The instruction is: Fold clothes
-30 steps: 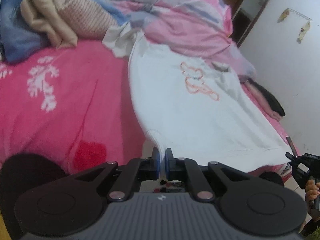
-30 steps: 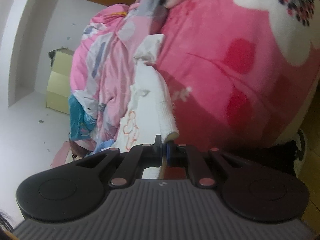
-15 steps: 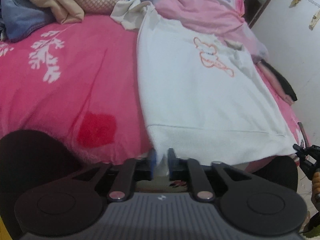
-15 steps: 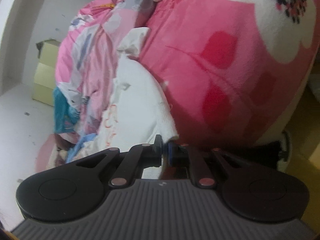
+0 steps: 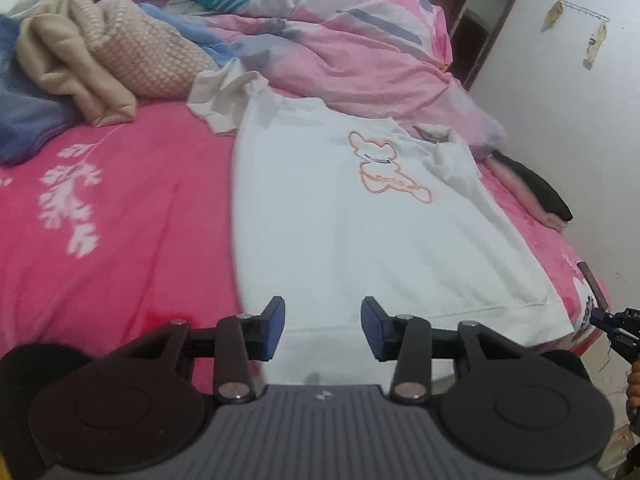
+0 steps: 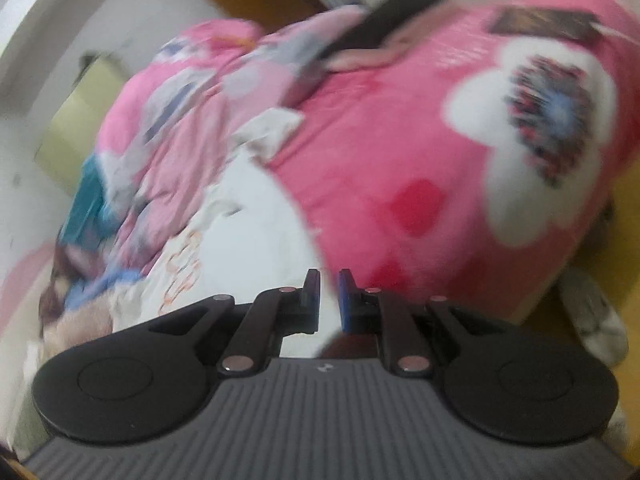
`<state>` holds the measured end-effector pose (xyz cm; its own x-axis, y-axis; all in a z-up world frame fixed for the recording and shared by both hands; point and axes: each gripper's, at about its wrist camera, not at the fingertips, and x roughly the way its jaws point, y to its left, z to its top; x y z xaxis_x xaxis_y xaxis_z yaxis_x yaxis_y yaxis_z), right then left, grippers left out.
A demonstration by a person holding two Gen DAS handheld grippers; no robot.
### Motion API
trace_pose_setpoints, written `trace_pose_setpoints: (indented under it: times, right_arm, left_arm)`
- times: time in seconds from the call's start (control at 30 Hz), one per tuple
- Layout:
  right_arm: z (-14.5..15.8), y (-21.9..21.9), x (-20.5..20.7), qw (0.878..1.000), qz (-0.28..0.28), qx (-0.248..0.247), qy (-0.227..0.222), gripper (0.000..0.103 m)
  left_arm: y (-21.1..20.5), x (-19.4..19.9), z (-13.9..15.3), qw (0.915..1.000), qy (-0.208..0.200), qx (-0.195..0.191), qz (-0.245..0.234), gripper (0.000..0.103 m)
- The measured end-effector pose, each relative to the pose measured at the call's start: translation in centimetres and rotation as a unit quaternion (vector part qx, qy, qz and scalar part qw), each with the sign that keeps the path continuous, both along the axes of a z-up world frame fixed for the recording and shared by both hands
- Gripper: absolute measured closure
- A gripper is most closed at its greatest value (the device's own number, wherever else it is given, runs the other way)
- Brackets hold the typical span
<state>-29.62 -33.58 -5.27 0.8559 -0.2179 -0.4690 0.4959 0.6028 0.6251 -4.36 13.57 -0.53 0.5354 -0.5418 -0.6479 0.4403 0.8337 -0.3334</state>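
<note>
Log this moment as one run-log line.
phase: hem released | left hand-held gripper: open | right hand-held gripper: open, narrow gap | white sweatshirt: flat on pink bedspread

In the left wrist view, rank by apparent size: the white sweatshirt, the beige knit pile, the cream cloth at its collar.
1. white sweatshirt, by far the largest
2. beige knit pile
3. cream cloth, smallest

The last two lie farther from the camera, so their true sizes are unsure.
</note>
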Motion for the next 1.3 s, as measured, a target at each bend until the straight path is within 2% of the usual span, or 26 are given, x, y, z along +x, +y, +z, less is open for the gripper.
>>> trace_pose_setpoints:
  times: [0.2, 0.33, 0.47, 0.6, 0.73, 0.87, 1.0, 1.17, 1.3]
  right_arm:
    - [1.3, 4.0, 5.5, 0.991, 0.125, -0.037, -0.012, 0.093]
    - [0.6, 7.0, 9.1, 0.981, 0.188, -0.042, 0.008, 0.093]
    - [-1.5, 8.5, 10.1, 0.976, 0.206, -0.056, 0.043, 0.093]
    - [-3.3, 9.8, 10.9, 0.97, 0.221, -0.065, 0.075, 0.097]
    - [-2.8, 10.5, 9.7, 0.966, 0.224, -0.062, 0.116, 0.094]
    - [-0.2, 11.7, 8.4, 0.964, 0.234, -0.089, 0.086, 0.094]
    - [1.9, 13.5, 10.5, 0.954, 0.261, -0.14, 0.038, 0.094]
    - [0.9, 14.7, 15.5, 0.943, 0.294, -0.149, 0.036, 0.096]
    - [-0.3, 15.8, 17.2, 0.938, 0.304, -0.159, 0.041, 0.097]
  left_arm:
    - [-3.5, 1.4, -0.9, 0.9998, 0.004, -0.007, -0.018, 0.06]
    - [-5.6, 1.5, -2.2, 0.9996, 0.005, 0.01, -0.027, 0.059]
    - [-6.2, 1.4, -4.0, 0.9994, 0.011, 0.023, -0.026, 0.058]
    - [-5.8, 1.3, -4.8, 0.9994, -0.001, 0.015, -0.033, 0.057]
    - [-5.1, 1.2, -5.1, 0.999, -0.009, 0.003, -0.043, 0.057]
    - [-4.4, 0.9, -5.2, 0.999, -0.014, -0.011, -0.041, 0.057]
    - [-3.1, 0.4, -4.8, 0.9989, -0.02, -0.033, -0.025, 0.057]
    - [-1.4, 2.1, -3.9, 0.9968, -0.016, -0.078, -0.009, 0.055]
    - [-0.4, 3.6, -3.2, 0.9937, -0.013, -0.112, 0.002, 0.056]
